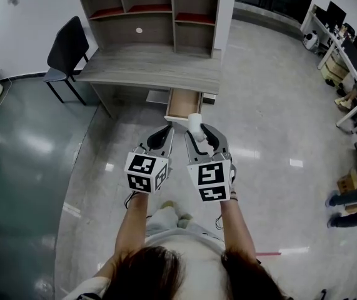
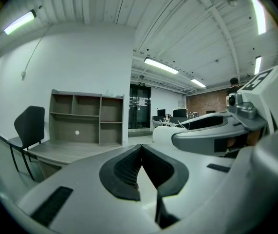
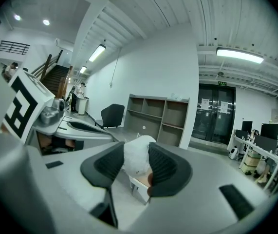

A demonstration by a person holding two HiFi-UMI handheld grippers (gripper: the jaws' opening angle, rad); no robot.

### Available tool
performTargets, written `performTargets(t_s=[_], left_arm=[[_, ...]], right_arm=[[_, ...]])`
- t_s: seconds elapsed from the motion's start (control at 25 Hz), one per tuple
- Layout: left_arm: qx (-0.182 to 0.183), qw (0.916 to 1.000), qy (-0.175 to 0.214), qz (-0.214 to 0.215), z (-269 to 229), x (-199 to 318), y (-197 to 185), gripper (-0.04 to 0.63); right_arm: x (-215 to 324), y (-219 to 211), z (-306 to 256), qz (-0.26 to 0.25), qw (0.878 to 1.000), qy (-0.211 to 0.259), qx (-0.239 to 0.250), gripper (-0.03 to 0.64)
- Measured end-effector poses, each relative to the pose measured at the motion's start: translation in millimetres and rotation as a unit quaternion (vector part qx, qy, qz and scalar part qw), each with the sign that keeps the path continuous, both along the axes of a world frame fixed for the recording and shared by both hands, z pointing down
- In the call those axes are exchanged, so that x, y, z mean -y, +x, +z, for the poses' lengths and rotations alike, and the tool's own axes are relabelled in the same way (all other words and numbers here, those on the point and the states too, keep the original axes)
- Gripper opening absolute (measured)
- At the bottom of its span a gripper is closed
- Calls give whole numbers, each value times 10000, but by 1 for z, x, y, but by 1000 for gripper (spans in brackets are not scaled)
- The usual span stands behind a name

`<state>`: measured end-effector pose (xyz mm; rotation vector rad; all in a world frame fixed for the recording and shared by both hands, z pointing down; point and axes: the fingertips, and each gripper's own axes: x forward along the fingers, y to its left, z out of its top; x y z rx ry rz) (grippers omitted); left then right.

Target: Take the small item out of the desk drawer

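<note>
The grey desk with a shelf unit on it stands ahead, and its wooden drawer is pulled open toward me. My right gripper is shut on a small white item, held in the air just in front of the drawer. In the right gripper view the white item fills the gap between the dark pads of the right gripper, with the drawer below it. My left gripper hangs beside it, shut and empty; in its own view the left gripper has its pads touching.
A black chair stands at the desk's left end. Along the right wall is a row of desks with monitors, a cardboard box and a person's legs. Shiny tiled floor lies around me.
</note>
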<state>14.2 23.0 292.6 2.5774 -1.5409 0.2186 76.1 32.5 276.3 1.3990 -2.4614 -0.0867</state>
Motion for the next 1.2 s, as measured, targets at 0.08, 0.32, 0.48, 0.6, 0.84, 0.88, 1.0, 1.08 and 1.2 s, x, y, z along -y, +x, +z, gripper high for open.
performTargets(t_s=[0.08, 0.32, 0.48, 0.6, 0.84, 0.88, 1.0, 1.08, 1.2], left_arm=[[11, 10000, 6, -21, -1, -10, 3, 17], [37, 10000, 30, -70, -4, -39, 14, 18], [49, 10000, 38, -67, -5, -53, 21, 17], [58, 9999, 66, -72, -7, -61, 26, 17], [74, 9998, 138, -95, -12, -70, 29, 18], [74, 9998, 142, -98, -13, -71, 29, 17], [80, 9998, 158, -107, -14, -72, 30, 17], [86, 9998, 170, -109, -16, -71, 30, 17], [84, 9997, 184, -113, -18, -70, 31, 17]], right_arm=[[-10, 4, -1, -25, 10000, 13, 9, 169], [-39, 19, -6, -22, 9999, 79, 68, 169], [-52, 26, -9, -14, 9999, 132, 106, 169], [-60, 31, -12, -19, 9998, 170, 137, 169], [-69, 34, -16, -36, 9995, 234, 209, 170], [-69, 35, -16, -37, 9995, 236, 221, 169], [-69, 35, -16, -43, 9994, 242, 245, 169], [-68, 35, -18, -51, 9993, 250, 259, 170], [-67, 35, -19, -70, 9993, 262, 274, 169]])
